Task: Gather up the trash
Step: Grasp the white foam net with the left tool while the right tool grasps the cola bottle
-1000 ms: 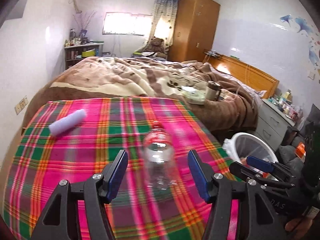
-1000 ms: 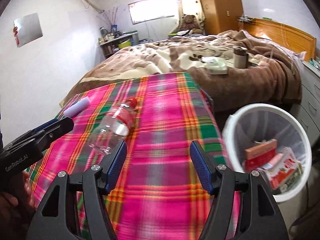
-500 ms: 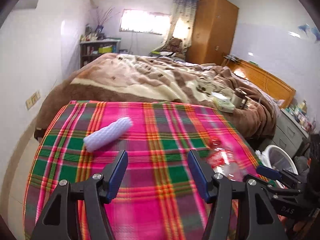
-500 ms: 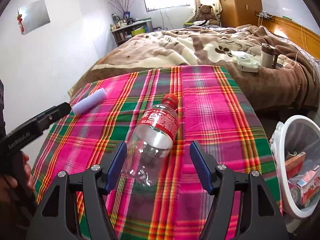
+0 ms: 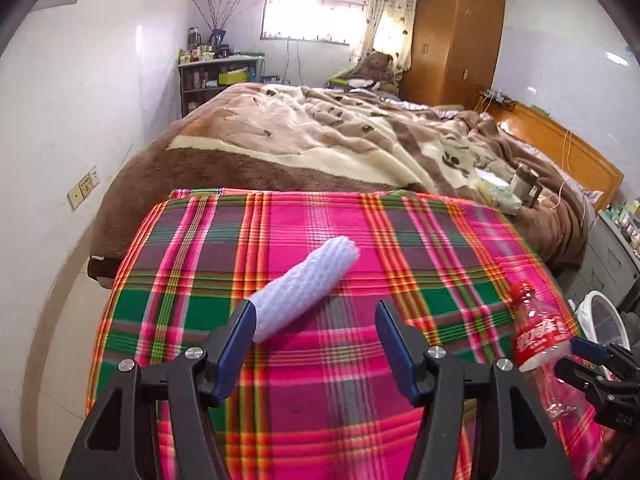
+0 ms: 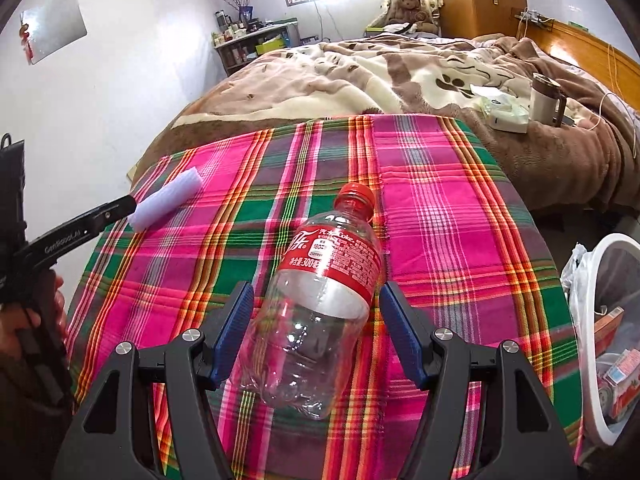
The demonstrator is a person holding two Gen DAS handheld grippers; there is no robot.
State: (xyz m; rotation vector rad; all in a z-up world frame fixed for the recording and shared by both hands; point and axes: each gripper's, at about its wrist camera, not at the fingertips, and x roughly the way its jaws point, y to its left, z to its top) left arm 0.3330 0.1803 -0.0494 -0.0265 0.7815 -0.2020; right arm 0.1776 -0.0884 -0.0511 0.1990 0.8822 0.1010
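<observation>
On a pink and green plaid cloth (image 5: 320, 380) lie two pieces of trash. One is a white bubble-wrap roll (image 5: 304, 288), whose near end sits just inside the left finger of my open left gripper (image 5: 316, 320). The other is an empty clear Coke bottle (image 6: 324, 300) with a red label and cap, lying on its side. My right gripper (image 6: 316, 300) is open and straddles the bottle's body, with the pads close on both sides. In the right wrist view the left gripper (image 6: 120, 208) reaches the roll (image 6: 168, 200). The bottle (image 5: 536, 332) also shows at the right of the left wrist view.
A white bin (image 6: 612, 240) with cartons inside stands on the floor off the cloth's right edge. Behind the cloth is a bed with a brown blanket (image 5: 320, 148), and a mug (image 6: 546, 98) and a tissue pack (image 6: 504, 114) lie on it. The white wall is at left.
The left gripper swung left, away from the bottle and over to the bubble-wrap roll. The right gripper moved left from the bin side until the bottle lay between its fingers.
</observation>
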